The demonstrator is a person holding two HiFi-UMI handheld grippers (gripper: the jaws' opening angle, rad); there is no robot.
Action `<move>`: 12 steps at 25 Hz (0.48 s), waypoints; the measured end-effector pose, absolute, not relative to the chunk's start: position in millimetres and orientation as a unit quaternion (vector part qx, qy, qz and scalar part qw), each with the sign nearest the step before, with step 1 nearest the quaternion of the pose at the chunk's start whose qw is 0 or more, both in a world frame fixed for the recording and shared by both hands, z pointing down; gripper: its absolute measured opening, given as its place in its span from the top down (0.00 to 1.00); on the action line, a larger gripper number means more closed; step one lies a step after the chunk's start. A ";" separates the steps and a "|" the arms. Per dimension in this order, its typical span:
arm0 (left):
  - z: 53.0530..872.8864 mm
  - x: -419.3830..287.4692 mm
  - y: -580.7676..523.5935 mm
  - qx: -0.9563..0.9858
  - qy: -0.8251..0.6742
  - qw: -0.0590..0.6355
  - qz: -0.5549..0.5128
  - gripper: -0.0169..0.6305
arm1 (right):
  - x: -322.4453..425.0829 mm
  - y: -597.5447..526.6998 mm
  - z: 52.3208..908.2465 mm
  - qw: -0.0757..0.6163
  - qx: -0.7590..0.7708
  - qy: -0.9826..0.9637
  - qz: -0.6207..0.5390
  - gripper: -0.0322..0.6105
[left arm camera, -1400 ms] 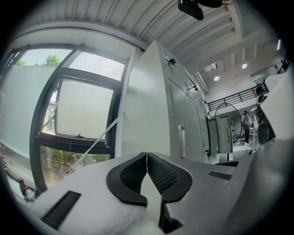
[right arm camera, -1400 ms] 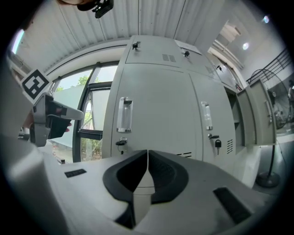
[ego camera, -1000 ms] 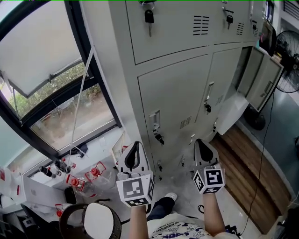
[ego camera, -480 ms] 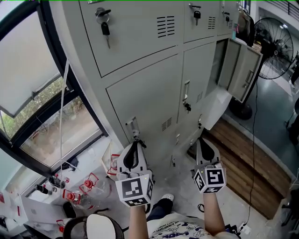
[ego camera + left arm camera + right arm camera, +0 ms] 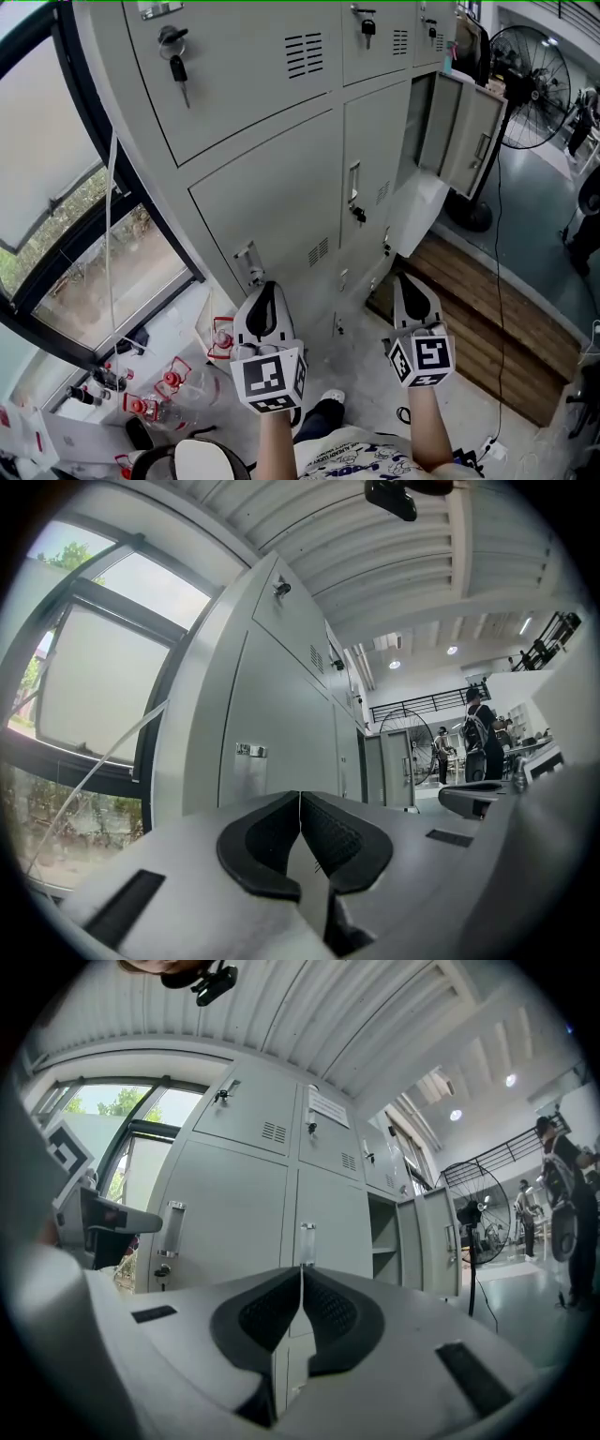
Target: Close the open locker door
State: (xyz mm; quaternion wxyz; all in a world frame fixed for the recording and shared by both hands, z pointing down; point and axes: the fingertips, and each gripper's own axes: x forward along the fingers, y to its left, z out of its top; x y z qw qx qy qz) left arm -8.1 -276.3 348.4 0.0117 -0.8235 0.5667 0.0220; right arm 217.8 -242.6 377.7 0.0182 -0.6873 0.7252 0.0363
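We judge the locker door [image 5: 464, 131] light and stiff, best pushed near its handle edge; our left gripper [image 5: 266, 302] and right gripper [image 5: 411, 292] are pressed together, empty.

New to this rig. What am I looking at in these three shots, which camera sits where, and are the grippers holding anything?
There is no robot arm here. A person holds a hand-held two-finger gripper in each hand. The head view comes from a camera on the person's head that looks steeply down, so the left gripper and right gripper show at the bottom, above the person's forearms. The other two shots come from a camera riding on each gripper, looking along its fingers. In both gripper views the fingers are closed together with nothing between them. Ahead stands a bank of grey metal lockers. One grey locker door at the far right stands open, well apart from both grippers. A black standing fan is just beyond it.
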 end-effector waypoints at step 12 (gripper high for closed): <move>344.9 -3.2 -275.8 -0.829 0.559 0.015 0.023 0.96 | 218.7 -238.0 369.4 0.024 -0.690 0.722 0.043 0.96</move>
